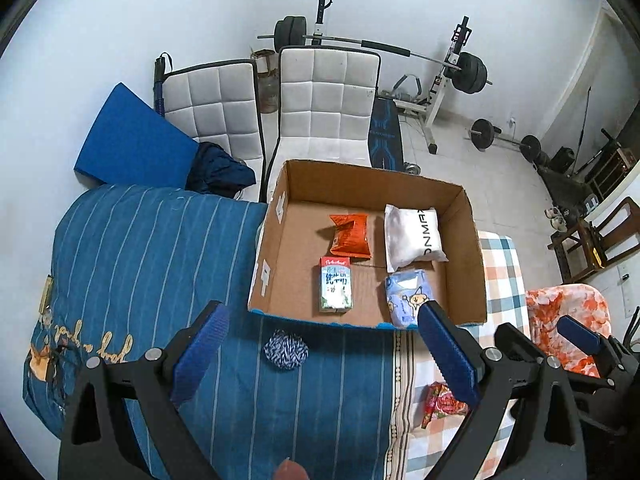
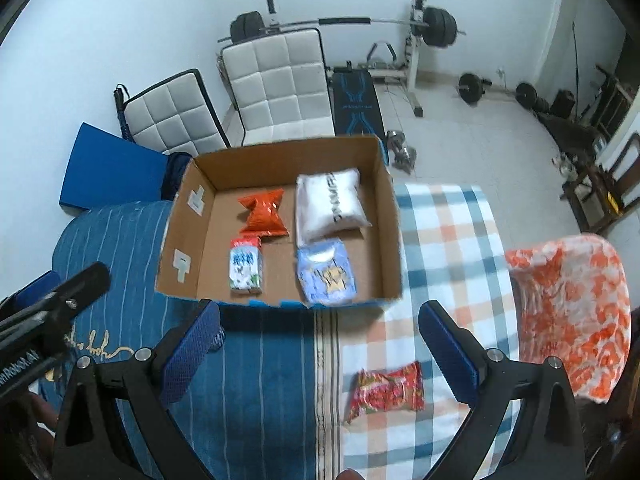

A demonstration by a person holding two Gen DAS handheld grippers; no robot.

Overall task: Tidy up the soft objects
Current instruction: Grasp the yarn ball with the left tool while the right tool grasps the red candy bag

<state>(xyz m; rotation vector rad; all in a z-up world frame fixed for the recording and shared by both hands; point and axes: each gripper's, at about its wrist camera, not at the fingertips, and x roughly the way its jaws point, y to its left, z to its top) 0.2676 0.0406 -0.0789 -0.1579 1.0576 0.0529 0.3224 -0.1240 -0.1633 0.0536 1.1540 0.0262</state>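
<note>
An open cardboard box (image 1: pixel 264 272) (image 2: pixel 390 216) rests on the bed and holds an orange pouch (image 1: pixel 351 235) (image 2: pixel 264 213), a white packet (image 1: pixel 412 236) (image 2: pixel 329 206), a blue-and-white carton (image 1: pixel 335 284) (image 2: pixel 245 266) and a light blue pack (image 1: pixel 406 296) (image 2: pixel 326 274). A blue-and-white yarn ball (image 1: pixel 286 350) lies on the blue blanket between my left gripper's fingers. A red snack packet (image 1: pixel 442 404) (image 2: pixel 386 392) lies on the checked cloth between my right gripper's fingers. My left gripper (image 1: pixel 324 354) is open and empty. My right gripper (image 2: pixel 320 354) is open and empty; it also shows in the left wrist view (image 1: pixel 540 340).
The blue striped blanket (image 1: pixel 140 248) (image 2: pixel 120 240) and checked cloth (image 1: pixel 502 276) (image 2: pixel 448 240) cover the bed. An orange-and-white cloth (image 1: pixel 568 316) (image 2: pixel 572 304) drapes at the right. Two white chairs (image 1: pixel 324 100) (image 2: pixel 280 84), a blue mat (image 1: pixel 128 140) and weight equipment (image 1: pixel 460 68) stand beyond.
</note>
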